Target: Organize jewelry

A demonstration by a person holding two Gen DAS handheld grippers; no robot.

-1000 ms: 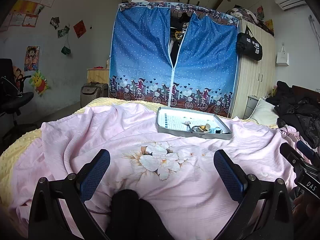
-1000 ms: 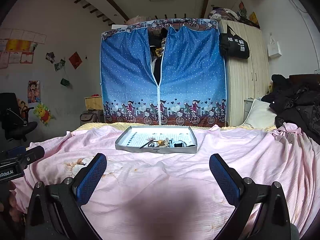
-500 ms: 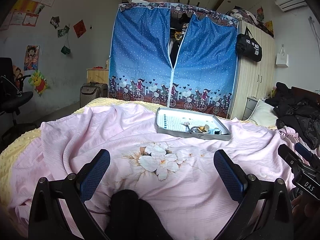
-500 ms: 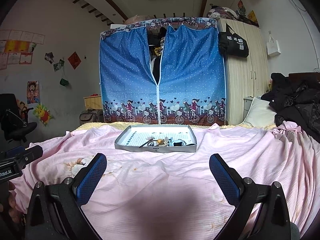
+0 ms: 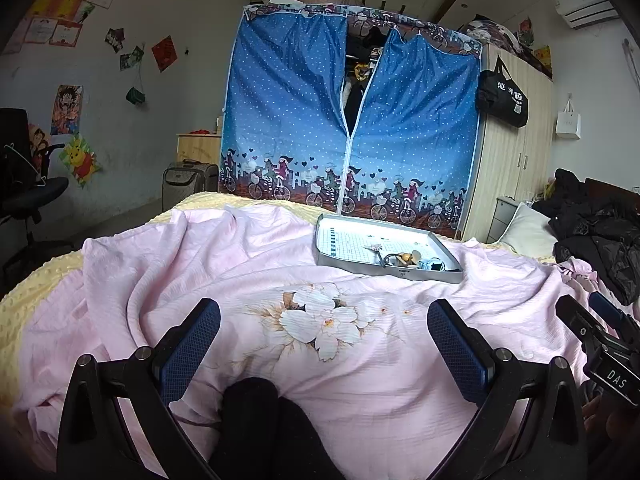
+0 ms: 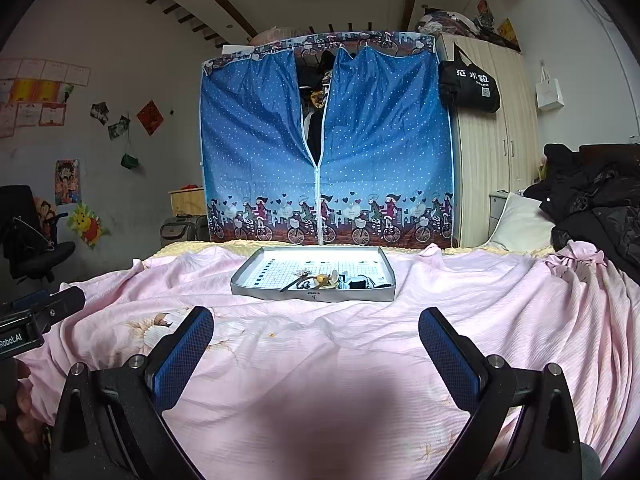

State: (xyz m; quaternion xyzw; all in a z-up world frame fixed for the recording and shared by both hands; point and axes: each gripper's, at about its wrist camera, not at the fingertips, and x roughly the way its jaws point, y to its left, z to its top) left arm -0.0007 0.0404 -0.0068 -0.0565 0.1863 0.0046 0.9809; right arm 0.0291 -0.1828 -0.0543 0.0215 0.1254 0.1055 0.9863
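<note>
1. Far to the left of the tray, a black office chair [image 5: 28,196] stands by the wall, with cartoon posters [image 5: 66,110] pinned above it.
2. Nearer the tray on that side, a grey suitcase [image 5: 188,180] stands on the floor beyond the bed's yellow blanket [image 5: 36,280].
3. The left gripper [image 5: 323,344] hovers low over the pink bedsheet [image 5: 200,256], well short of the tray and to its left; its blue-padded jaws are spread wide with nothing between them. A printed white flower [image 5: 320,320] on the sheet lies between this gripper and the tray.
4. The shallow grey tray [image 6: 256,276] sits on the bedsheet, with a grid-printed white floor. The jewelry [image 6: 320,279] is heaped in a small tangle against the tray's near wall, toward its right half (single pieces are too small to tell apart, though a yellowish piece and some dark ones show).
5. Directly behind the tray stands a blue dotted fabric wardrobe [image 6: 256,152], its zip partly open on hanging clothes.
6. The right gripper [image 6: 316,340] hovers above the bedsheet, straight in front of the tray's near wall but well apart from it, jaws likewise released and empty.
7. Behind and right of the tray stands a wooden wardrobe [image 6: 492,152], with a black bag [image 6: 468,84] hung on its corner and a white paper bag [image 6: 550,94] on the wall beyond.
8. Far right of the tray, a white pillow [image 6: 516,226] and a heap of black jackets [image 6: 600,208] lie on the bed.
</note>
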